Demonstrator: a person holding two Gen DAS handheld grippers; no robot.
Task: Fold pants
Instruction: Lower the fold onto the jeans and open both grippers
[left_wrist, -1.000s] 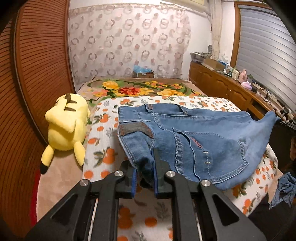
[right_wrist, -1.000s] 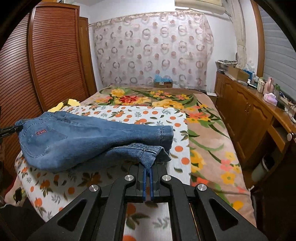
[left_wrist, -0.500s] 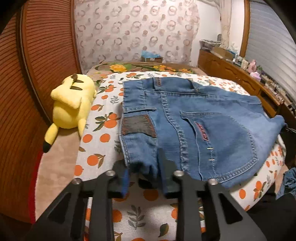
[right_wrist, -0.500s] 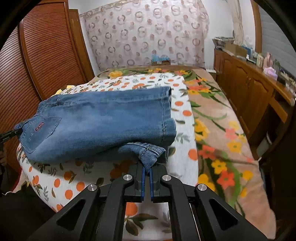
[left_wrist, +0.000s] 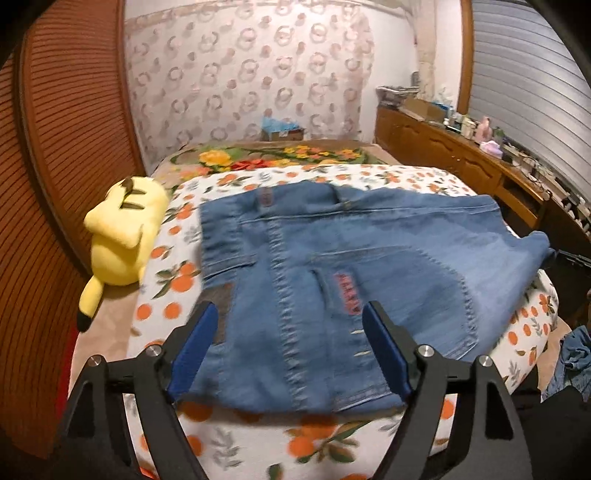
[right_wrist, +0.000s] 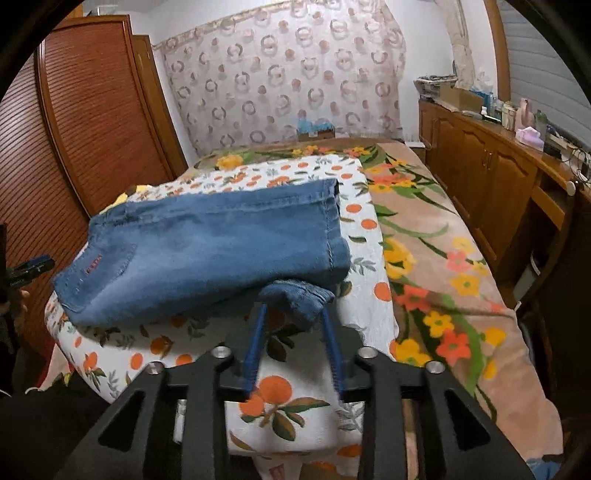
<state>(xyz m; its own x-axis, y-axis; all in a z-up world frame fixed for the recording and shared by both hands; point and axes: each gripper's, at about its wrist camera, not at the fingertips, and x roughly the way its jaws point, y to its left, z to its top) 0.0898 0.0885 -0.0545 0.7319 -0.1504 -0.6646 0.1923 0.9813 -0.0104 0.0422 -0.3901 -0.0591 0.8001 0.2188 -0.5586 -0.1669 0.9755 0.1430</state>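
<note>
Left gripper (left_wrist: 291, 325): we see its jaws opening, already spread wide, the blue pads (left_wrist: 192, 347) standing either side of the waist end of the jeans (left_wrist: 332, 266) without pressing on them. The denim lies flat between and beyond the fingers, released. The tool tilts down toward the near edge of the bed, its black frame low in the left wrist view.

Right gripper (right_wrist: 293, 314): its jaws are opening too, at a narrower gap. A bunched hem corner (right_wrist: 295, 295) of the lower leg sits between the blue pad tips; we see a gap on each side and no pressing. This tool also tilts down toward the bedding.

From the right wrist view, the left tool's blue tip (right_wrist: 35, 264) shows at the far left edge, with a bit of a hand below it, at the opposite end of the jeans.

The jeans lie folded on the orange-print sheet (right_wrist: 295, 398), leg doubled over the seat, back pocket with a red tag facing up. The lower hem sticks out under the top layer on the right gripper's side.

Outward: a yellow plush toy (left_wrist: 125, 229) lies beside the sheet, just left of the jeans, against the slatted wooden wardrobe (left_wrist: 74, 129). A floral blanket (right_wrist: 443, 258) covers the rest of the bed. A wooden dresser (right_wrist: 491, 177) with clutter on top runs along the right wall; a ring-patterned curtain (left_wrist: 251, 81) hangs at the far end.
</note>
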